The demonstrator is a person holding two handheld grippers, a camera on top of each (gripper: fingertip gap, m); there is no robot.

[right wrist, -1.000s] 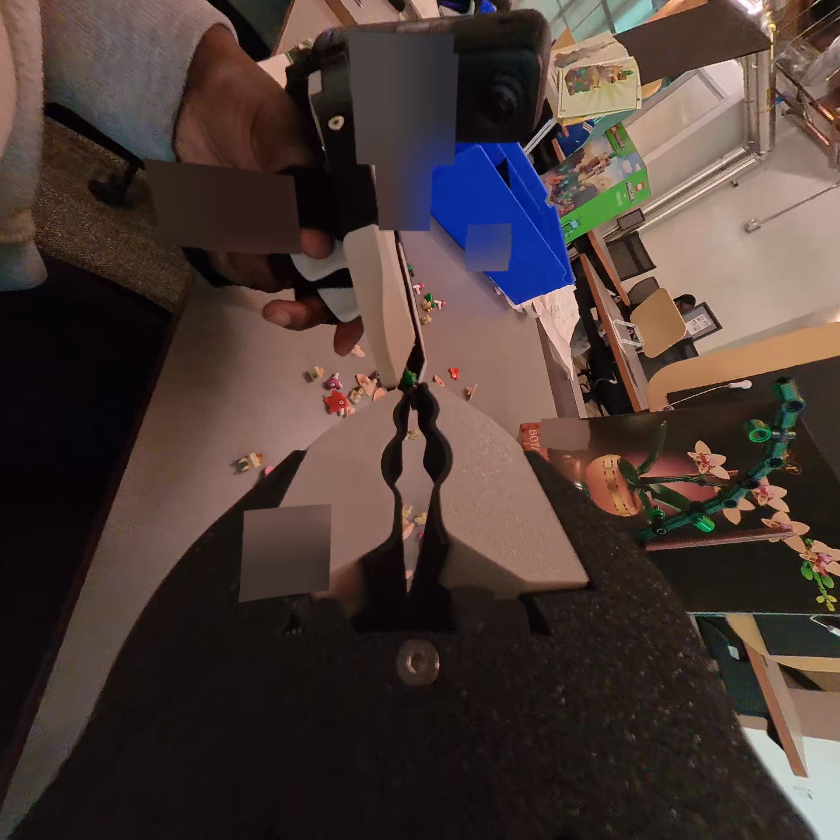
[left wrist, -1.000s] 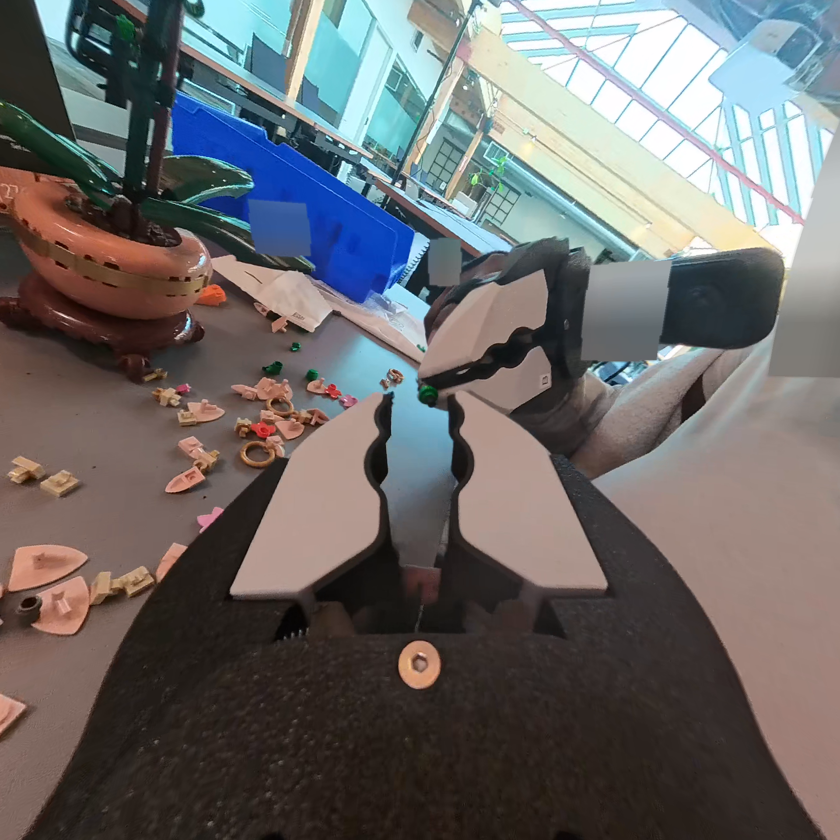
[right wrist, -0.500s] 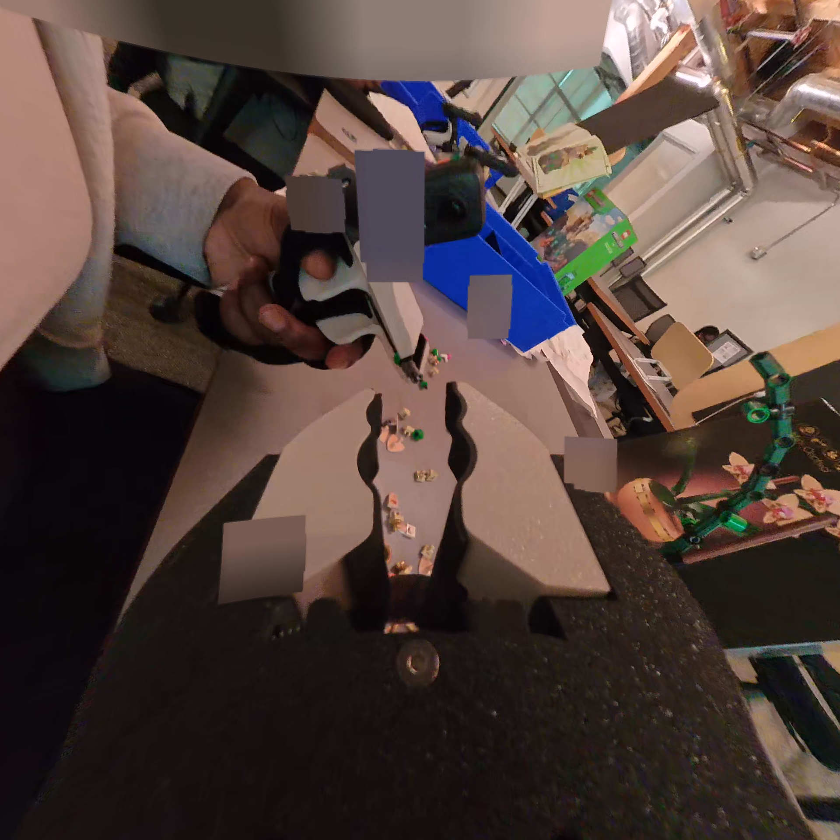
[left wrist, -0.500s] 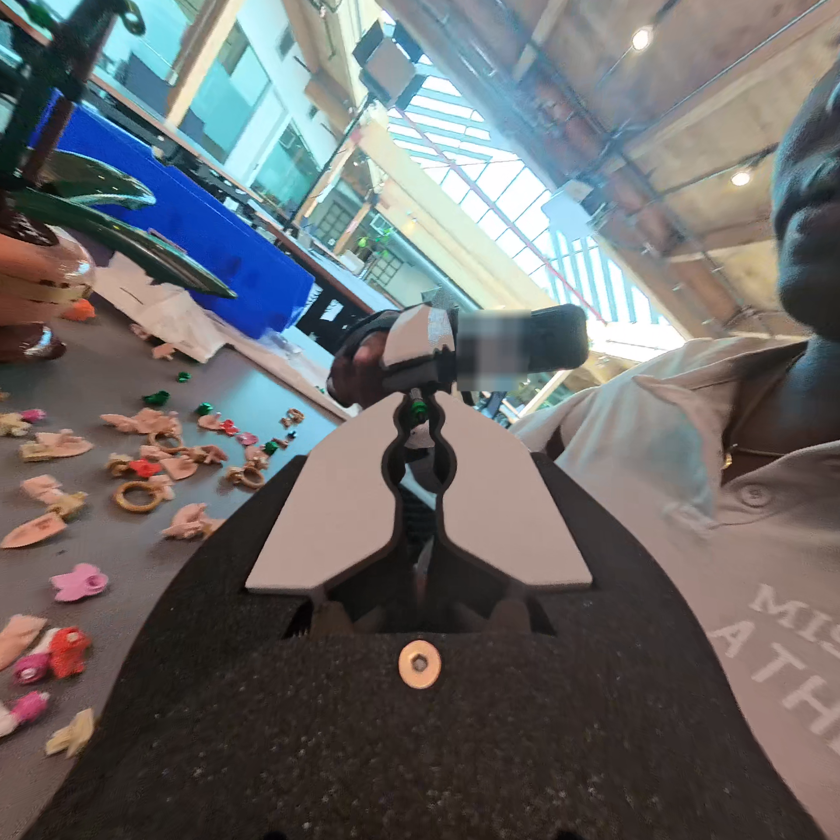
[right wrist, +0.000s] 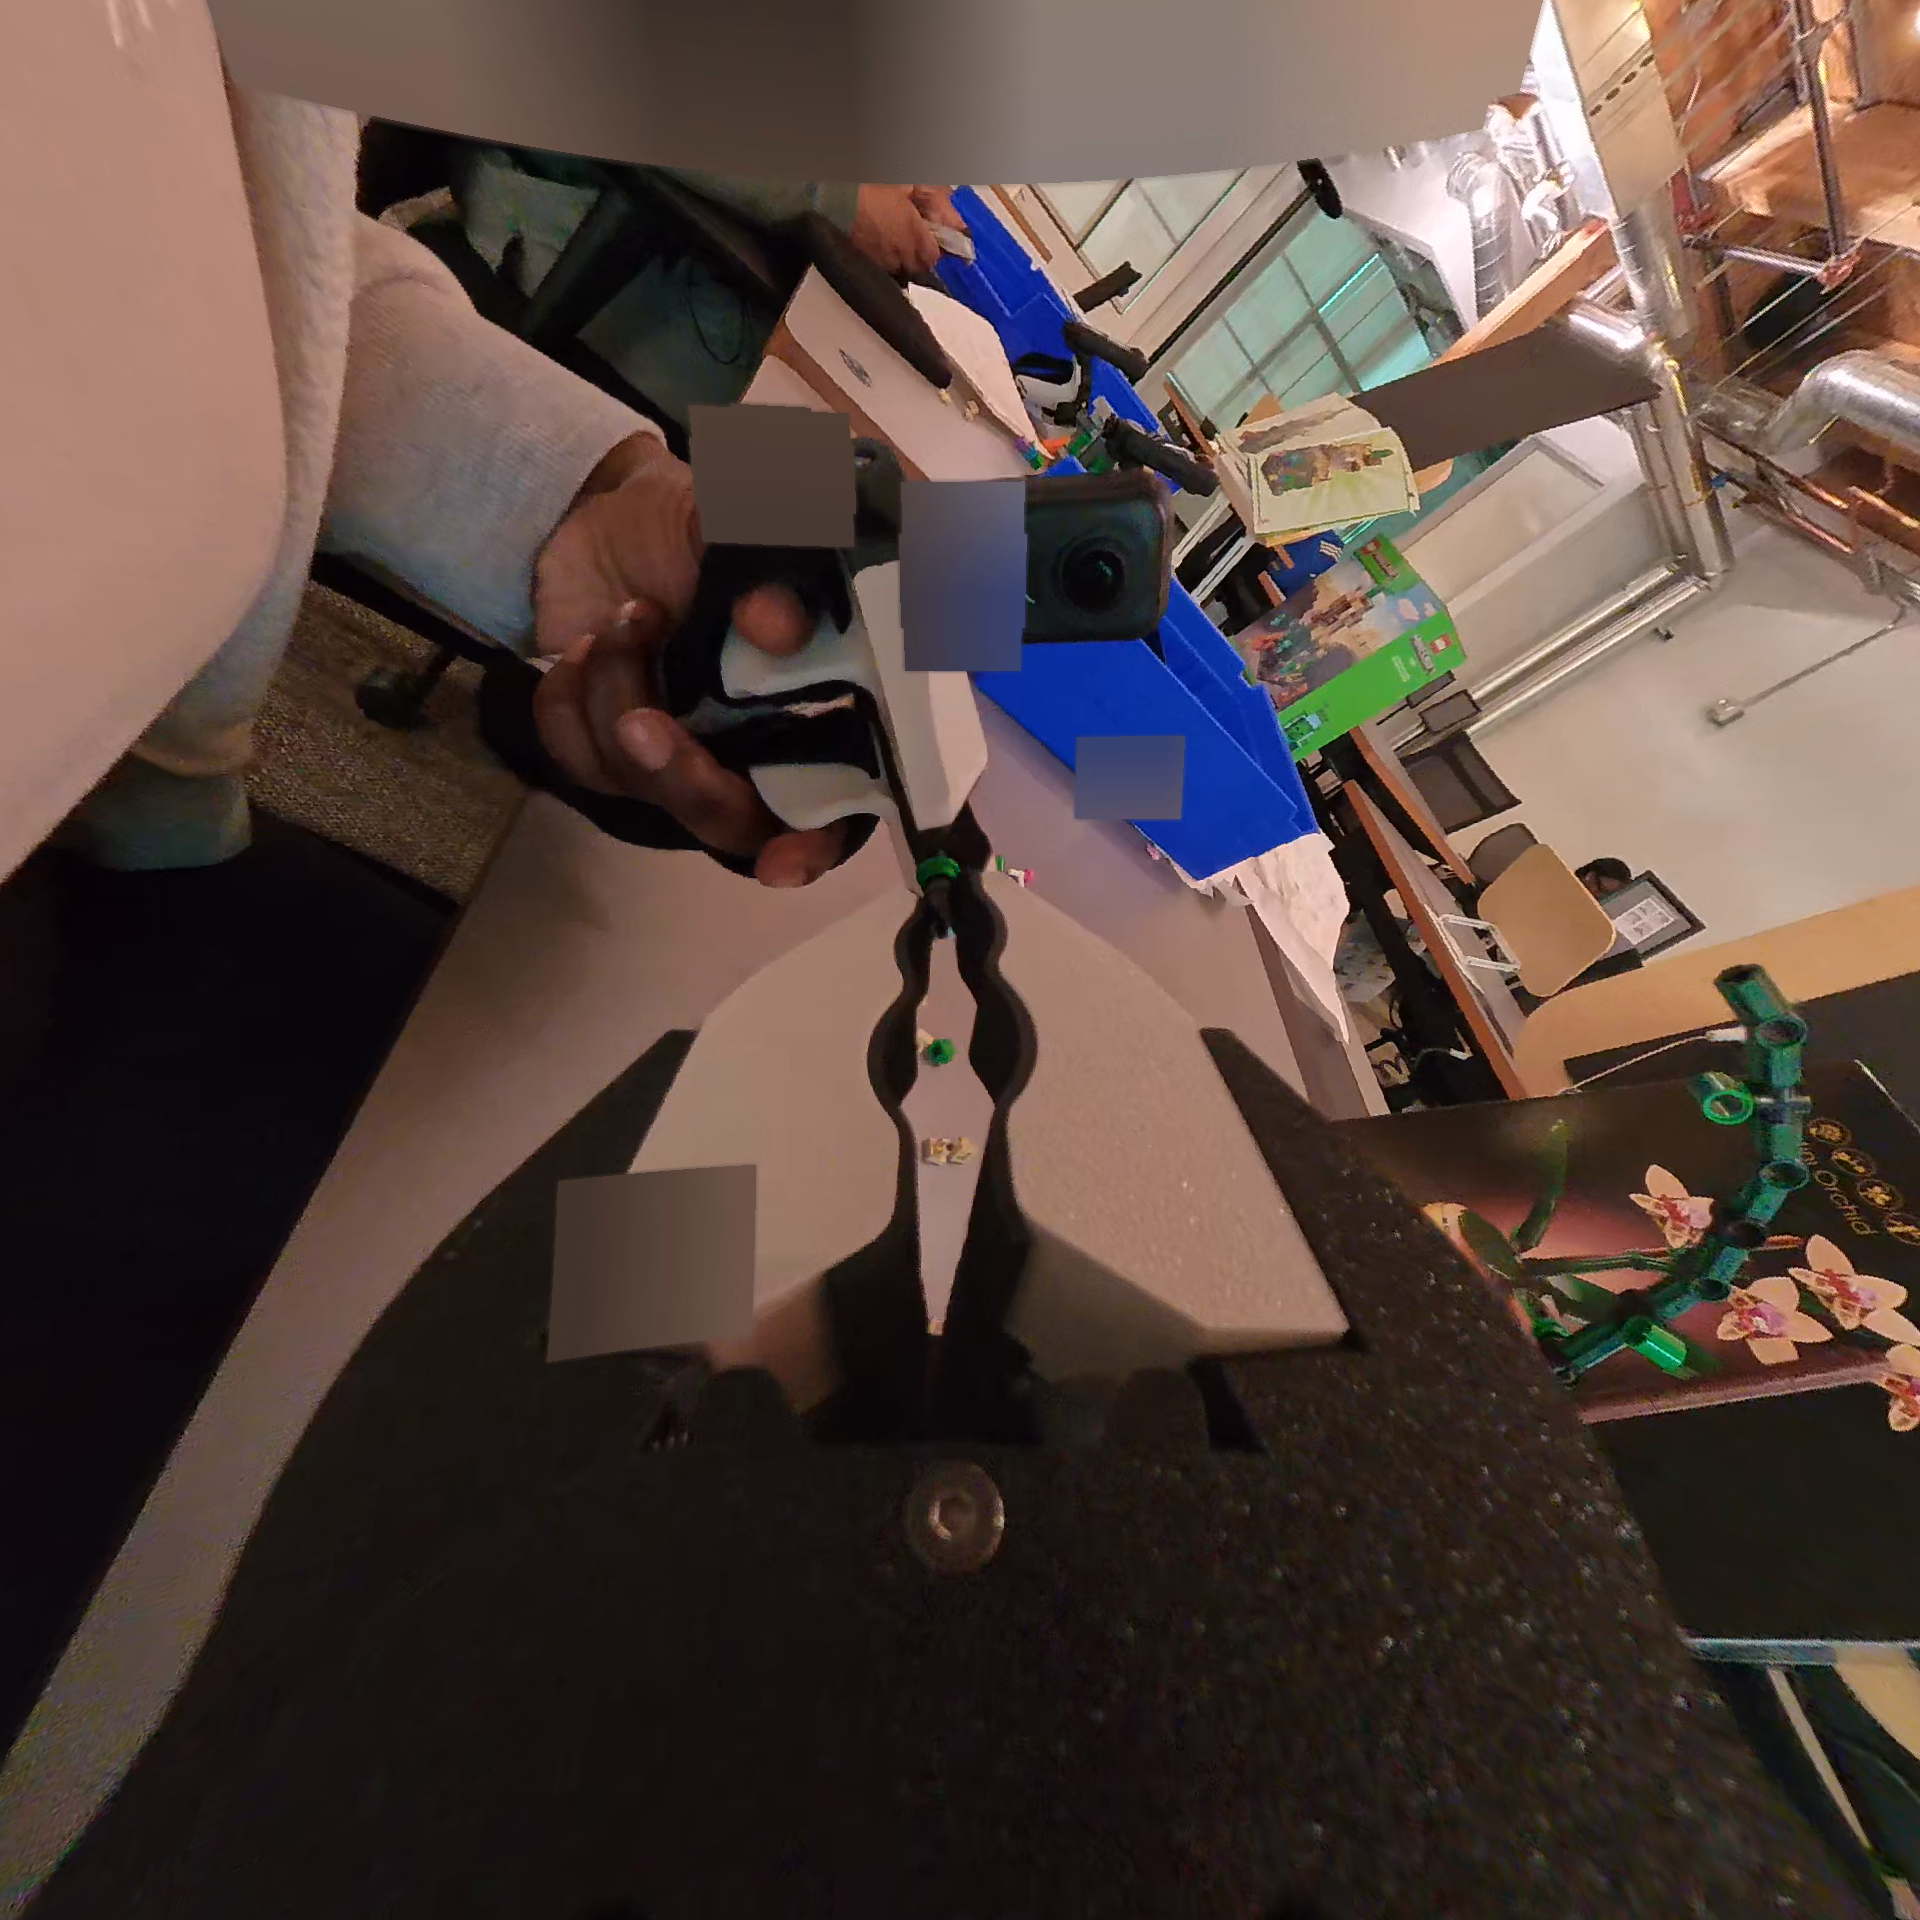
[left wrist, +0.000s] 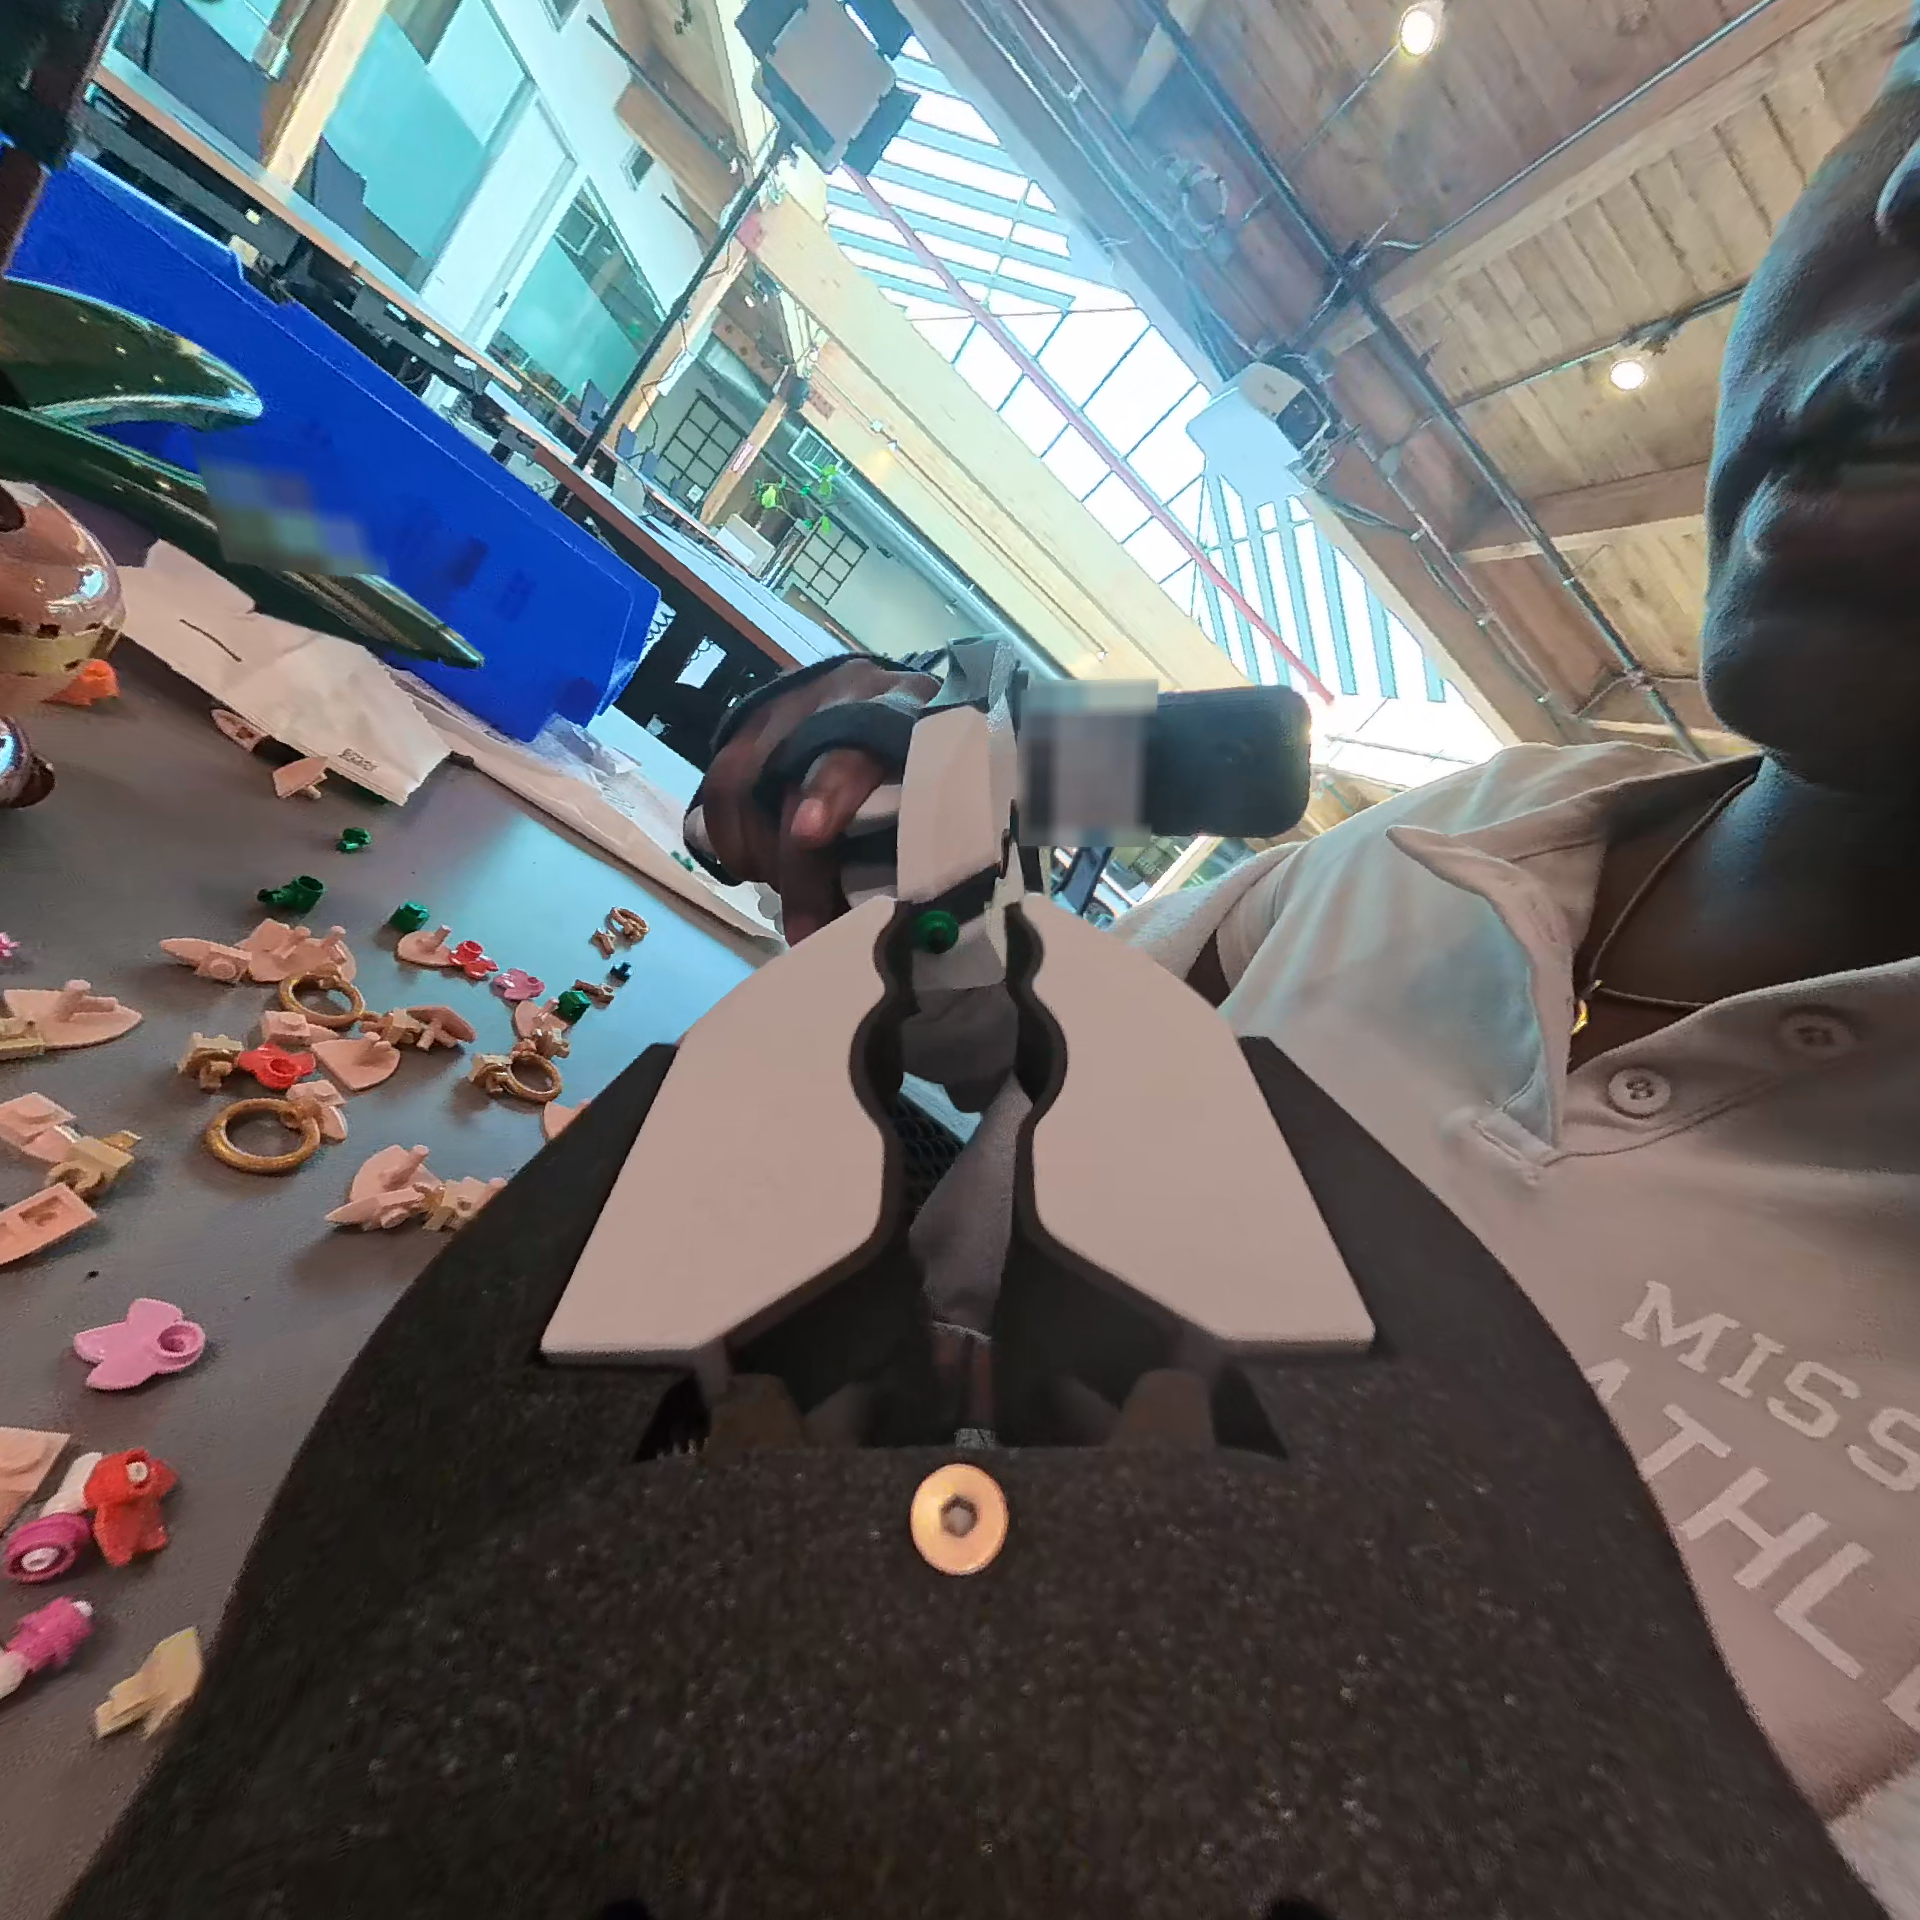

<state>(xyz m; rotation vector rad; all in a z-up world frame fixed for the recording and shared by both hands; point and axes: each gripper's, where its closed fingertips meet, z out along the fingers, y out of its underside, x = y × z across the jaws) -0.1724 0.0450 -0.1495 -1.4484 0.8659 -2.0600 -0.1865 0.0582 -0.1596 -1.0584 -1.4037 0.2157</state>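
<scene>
In the left wrist view my left gripper (left wrist: 961,920) is open, its two tips either side of a small green stud piece (left wrist: 935,928). The right gripper (left wrist: 961,810) points into that gap from the far side, a hand around it. In the right wrist view my right gripper (right wrist: 943,909) is nearly closed, shut on the green piece (right wrist: 938,868) at its tips. The left gripper (right wrist: 914,707) meets it tip to tip, seen edge-on. Both are held above the grey table (right wrist: 644,935).
Loose pink petals, gold rings (left wrist: 260,1132) and red and green bits lie on the table to the left. A pink pot (left wrist: 42,603), blue bin (left wrist: 416,520) and white paper bag (left wrist: 281,675) stand behind. An orchid-picture box (right wrist: 1714,1351) and green stem (right wrist: 1756,1216) are right. The grippers are tip to tip, or close to it. The pink pot (left wrist: 42,603) is about equally far from each gripper, around 15 cm.
Half a second ago my left gripper was shut on the green piece and my right was open. Now the right has closed on it and the left has opened.
</scene>
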